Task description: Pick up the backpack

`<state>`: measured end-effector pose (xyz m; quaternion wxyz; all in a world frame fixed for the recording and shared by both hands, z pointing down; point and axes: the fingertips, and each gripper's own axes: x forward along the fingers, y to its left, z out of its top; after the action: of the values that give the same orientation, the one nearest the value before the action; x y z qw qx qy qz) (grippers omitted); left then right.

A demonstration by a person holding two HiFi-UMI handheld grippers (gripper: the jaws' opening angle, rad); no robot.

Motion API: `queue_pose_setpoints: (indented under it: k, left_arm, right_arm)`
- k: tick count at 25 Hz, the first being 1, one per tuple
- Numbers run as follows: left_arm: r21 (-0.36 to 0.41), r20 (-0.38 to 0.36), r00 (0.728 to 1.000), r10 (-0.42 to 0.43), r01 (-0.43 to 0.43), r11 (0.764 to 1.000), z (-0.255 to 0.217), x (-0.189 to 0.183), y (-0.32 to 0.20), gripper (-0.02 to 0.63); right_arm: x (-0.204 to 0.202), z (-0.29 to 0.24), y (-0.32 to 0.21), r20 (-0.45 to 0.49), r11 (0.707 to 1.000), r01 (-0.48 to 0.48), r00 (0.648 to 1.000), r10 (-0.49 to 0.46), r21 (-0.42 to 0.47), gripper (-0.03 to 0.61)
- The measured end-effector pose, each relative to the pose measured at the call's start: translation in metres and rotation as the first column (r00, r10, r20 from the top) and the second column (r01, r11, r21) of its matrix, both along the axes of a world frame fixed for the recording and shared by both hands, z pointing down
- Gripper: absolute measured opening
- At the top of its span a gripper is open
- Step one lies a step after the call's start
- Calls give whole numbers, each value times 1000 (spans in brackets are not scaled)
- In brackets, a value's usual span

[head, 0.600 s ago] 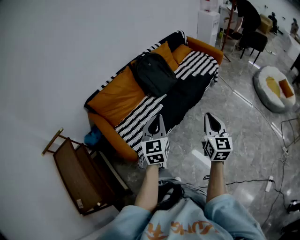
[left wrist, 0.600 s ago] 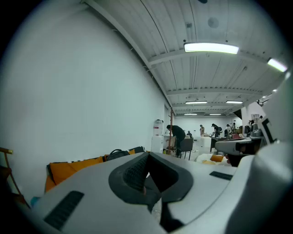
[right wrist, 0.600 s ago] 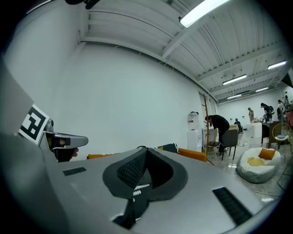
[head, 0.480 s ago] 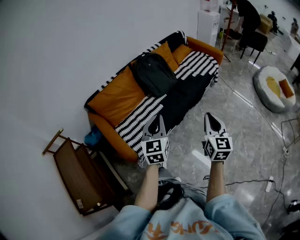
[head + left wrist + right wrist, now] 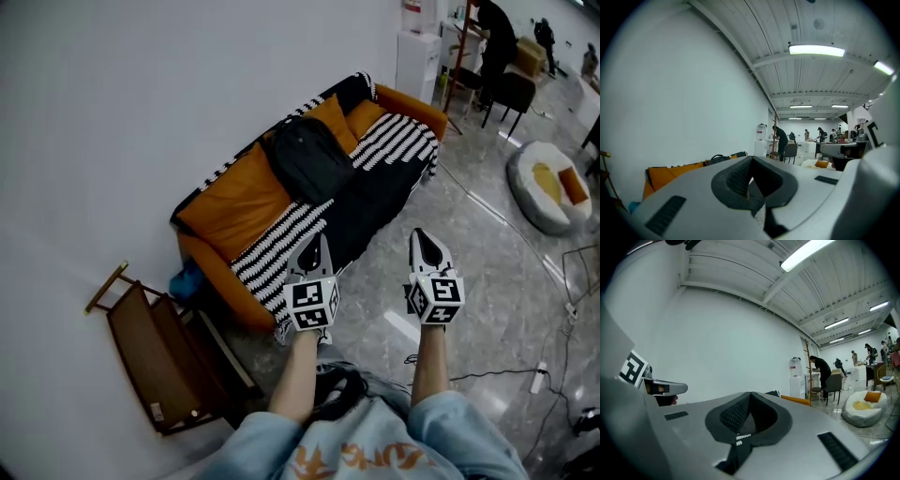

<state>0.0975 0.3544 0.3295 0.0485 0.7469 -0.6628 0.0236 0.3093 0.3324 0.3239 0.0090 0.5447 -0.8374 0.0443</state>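
A black backpack (image 5: 307,157) leans against the orange back cushions of a sofa (image 5: 234,202) draped with a black-and-white striped cover. Its top shows as a dark hump (image 5: 717,159) in the left gripper view. My left gripper (image 5: 316,243) is held in the air over the sofa's front edge, well short of the backpack, jaws shut with nothing between them. Beside it on the right, my right gripper (image 5: 423,236) hovers above the floor, also shut and empty. Both point roughly level toward the sofa.
A brown wooden folding chair (image 5: 159,352) lies by the wall at the sofa's near end. A white floor cushion (image 5: 548,178) sits at the right. Cables (image 5: 525,366) run across the grey floor. A person (image 5: 489,37) stands by a chair and water dispenser beyond the sofa.
The head view has shifted slightly, so the sofa and backpack sit a little higher in the picture. Both grippers keep their places and stay shut.
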Motion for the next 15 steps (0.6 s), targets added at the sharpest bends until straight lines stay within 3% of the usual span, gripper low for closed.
queue_pose_setpoints:
  k: [15]
  left_arm:
    - [20,0,1000,-3,3,1000,-11,2,-23,11]
  right_arm:
    - [26,-7,-18,58,999,-29,998,28,16,-3]
